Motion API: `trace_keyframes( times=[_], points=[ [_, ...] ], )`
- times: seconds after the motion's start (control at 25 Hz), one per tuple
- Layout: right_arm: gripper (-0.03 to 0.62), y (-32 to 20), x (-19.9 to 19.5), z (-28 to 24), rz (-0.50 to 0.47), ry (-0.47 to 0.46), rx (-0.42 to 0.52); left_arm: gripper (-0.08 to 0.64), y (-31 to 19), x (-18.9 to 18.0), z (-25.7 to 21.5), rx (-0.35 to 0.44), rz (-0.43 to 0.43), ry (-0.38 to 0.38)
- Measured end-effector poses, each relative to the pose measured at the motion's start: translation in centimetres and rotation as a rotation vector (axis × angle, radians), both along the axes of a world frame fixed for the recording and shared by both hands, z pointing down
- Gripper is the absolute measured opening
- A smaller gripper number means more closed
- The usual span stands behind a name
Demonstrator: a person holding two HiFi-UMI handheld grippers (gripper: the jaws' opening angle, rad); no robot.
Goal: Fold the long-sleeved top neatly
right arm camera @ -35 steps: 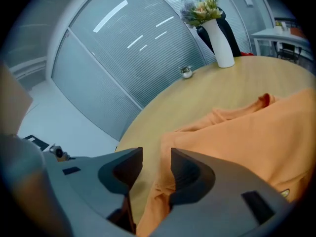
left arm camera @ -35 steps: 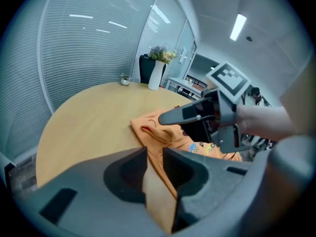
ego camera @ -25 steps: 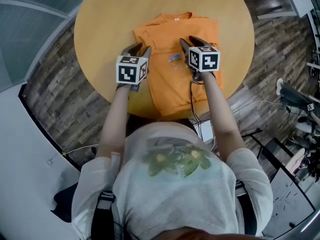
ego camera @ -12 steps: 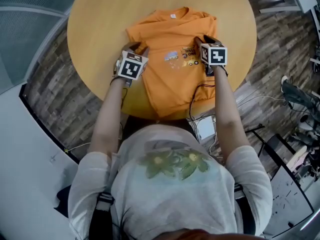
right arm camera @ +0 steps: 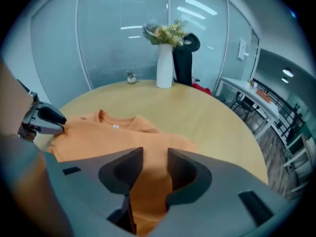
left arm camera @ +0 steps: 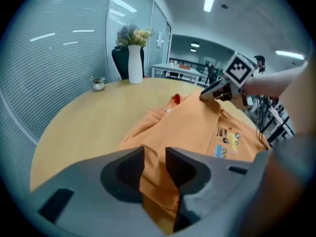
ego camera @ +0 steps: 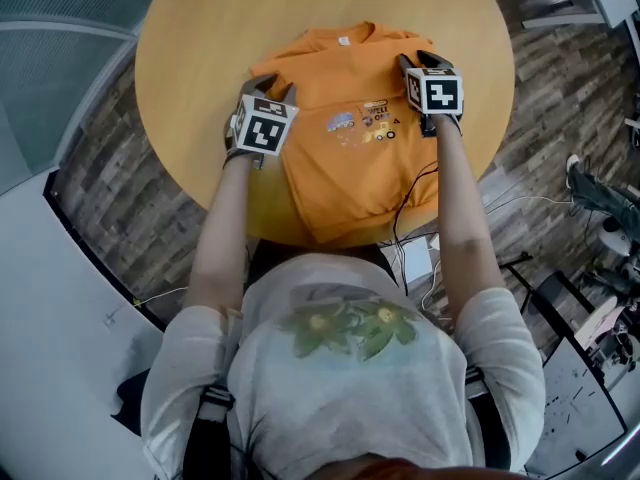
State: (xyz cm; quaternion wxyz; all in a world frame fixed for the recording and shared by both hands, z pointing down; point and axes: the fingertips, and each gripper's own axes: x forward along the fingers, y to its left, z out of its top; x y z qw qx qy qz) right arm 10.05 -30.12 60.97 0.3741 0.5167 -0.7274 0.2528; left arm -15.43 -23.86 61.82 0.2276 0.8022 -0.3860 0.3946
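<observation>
Top (ego camera: 340,168) lies flat on counter (ego camera: 200,38), sleeves apparently tucked in. Left claw (ego camera: 270,88) and right claw (ego camera: 420,60), both part open and empty, sit over its far corners. Next, likely: pinch both corners and fold towards the near hem.

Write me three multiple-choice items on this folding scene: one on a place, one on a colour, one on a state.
1. The white vase stands:
A on the floor
B on the table, beyond the collar of the top
C on the top itself

2. The top is:
A blue
B white
C orange

3. The top lies:
A laid out, print up
B balled up
C draped over a chair

Answers:
1 B: both gripper views show the vase on the wood past the collar.
2 C: every view shows orange cloth.
3 A: the head view shows the top laid out with its print on top.
</observation>
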Motion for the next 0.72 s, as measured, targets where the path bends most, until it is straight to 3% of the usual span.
trace_keyframes(
  times=[0.08, 0.24, 0.32, 0.48, 0.72],
  points=[
    [0.167, -0.1, 0.2, 2.6, 0.002, -0.006, -0.079, 0.117, -0.1, -0.7, 2.1, -0.038, -0.011, -0.044],
    [0.16, -0.1, 0.0, 3.8, 0.075, -0.178, -0.117, 0.118, -0.4, -0.9, 2.6, -0.033, -0.072, 0.03],
    [0.16, -0.1, 0.1, 3.7, 0.072, -0.199, -0.129, 0.118, -0.5, -0.8, 2.8, -0.04, -0.085, 0.015],
    [0.16, -0.2, 0.1, 3.7, 0.057, -0.196, -0.104, 0.118, -1.0, -0.4, 3.1, -0.071, -0.08, -0.028],
    [0.155, -0.4, -0.2, 3.6, 0.081, -0.241, -0.025, 0.12, -2.9, 0.2, 3.3, -0.026, -0.085, -0.032]
  ],
)
